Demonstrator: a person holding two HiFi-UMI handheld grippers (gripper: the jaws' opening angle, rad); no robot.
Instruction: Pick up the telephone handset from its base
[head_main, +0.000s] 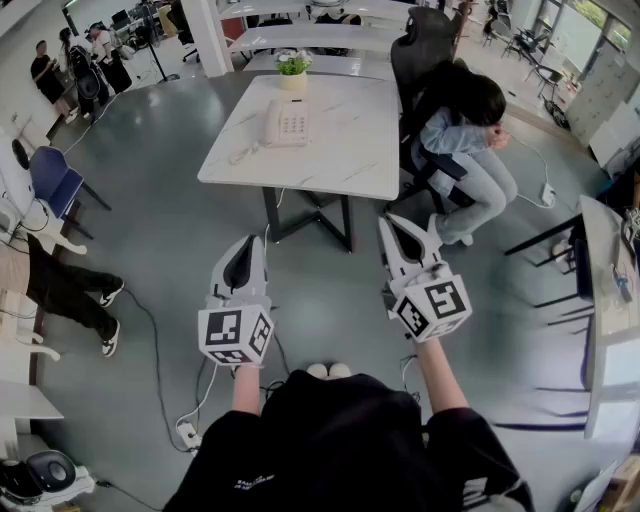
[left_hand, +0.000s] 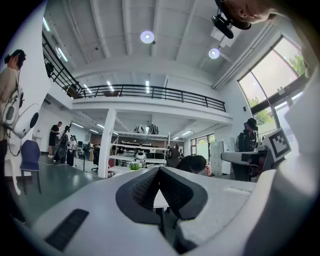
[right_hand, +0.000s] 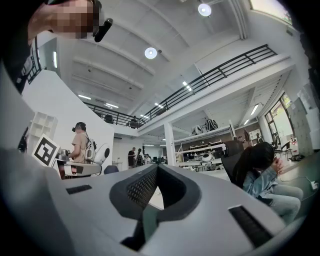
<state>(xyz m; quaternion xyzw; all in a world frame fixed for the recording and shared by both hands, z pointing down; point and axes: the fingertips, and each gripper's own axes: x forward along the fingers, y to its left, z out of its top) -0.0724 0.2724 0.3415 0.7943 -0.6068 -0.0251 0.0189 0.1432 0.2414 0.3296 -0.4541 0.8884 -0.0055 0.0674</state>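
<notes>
A cream telephone (head_main: 287, 122), handset resting on its base, sits on the far side of a white marble-topped table (head_main: 330, 160) in the head view. Both grippers hang over the grey floor, well short of that table. My left gripper (head_main: 256, 244) is shut with nothing in it, its jaws pointing toward the table. The right gripper (head_main: 391, 223) is shut and empty as well. In the left gripper view the jaws (left_hand: 159, 169) meet at their tips, and a sliver of the table shows behind them. The right gripper view shows its jaws (right_hand: 156, 168) closed the same way. Neither gripper view shows the telephone.
A potted plant (head_main: 293, 65) stands behind the telephone. A person (head_main: 468, 140) sits bent forward in a black chair at the table's right side. A blue chair (head_main: 52, 178) stands at left, a desk (head_main: 605, 300) at right, and a power strip (head_main: 187, 435) with cables lies on the floor.
</notes>
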